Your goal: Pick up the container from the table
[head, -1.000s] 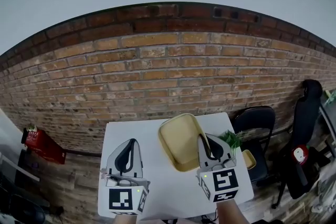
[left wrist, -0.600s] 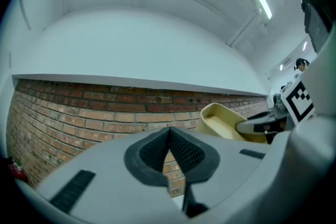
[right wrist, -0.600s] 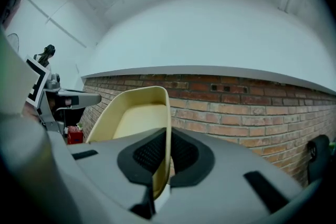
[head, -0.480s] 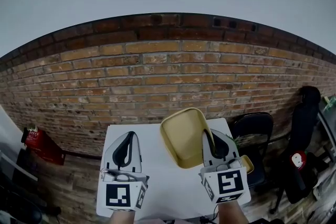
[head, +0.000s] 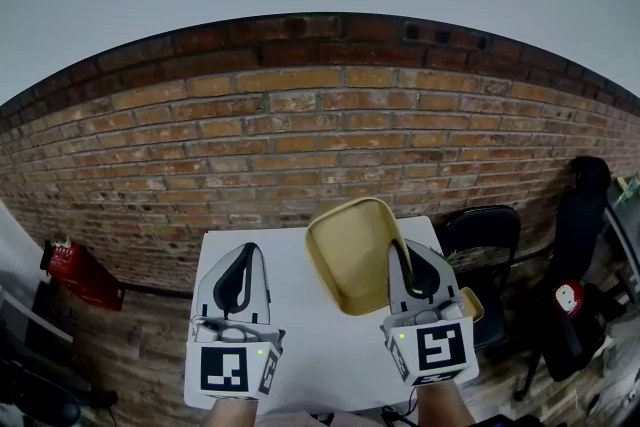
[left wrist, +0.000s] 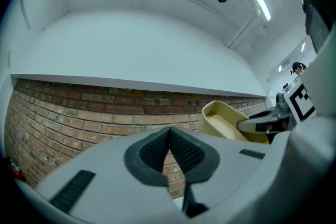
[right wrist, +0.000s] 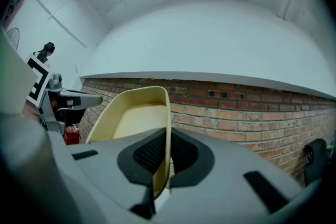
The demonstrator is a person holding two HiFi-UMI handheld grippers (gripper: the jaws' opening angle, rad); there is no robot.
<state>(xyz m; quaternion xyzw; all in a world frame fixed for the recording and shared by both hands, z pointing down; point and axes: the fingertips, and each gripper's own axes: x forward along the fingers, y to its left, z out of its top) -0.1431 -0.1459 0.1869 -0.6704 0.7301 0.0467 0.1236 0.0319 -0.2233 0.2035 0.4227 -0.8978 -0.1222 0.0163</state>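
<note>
Your right gripper's fingers pinch the rim of the pale yellow, shallow, round-cornered container; your left gripper's fingers are pressed together, empty.

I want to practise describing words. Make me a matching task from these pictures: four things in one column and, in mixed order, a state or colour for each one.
Things:
1. right claw
2. left claw
3. container
4. chair

States:
a. black, untouched
b. shut on a thin rim
c. pale yellow, tilted
d. shut, holding nothing

Pairs: 1-b, 2-d, 3-c, 4-a
</note>
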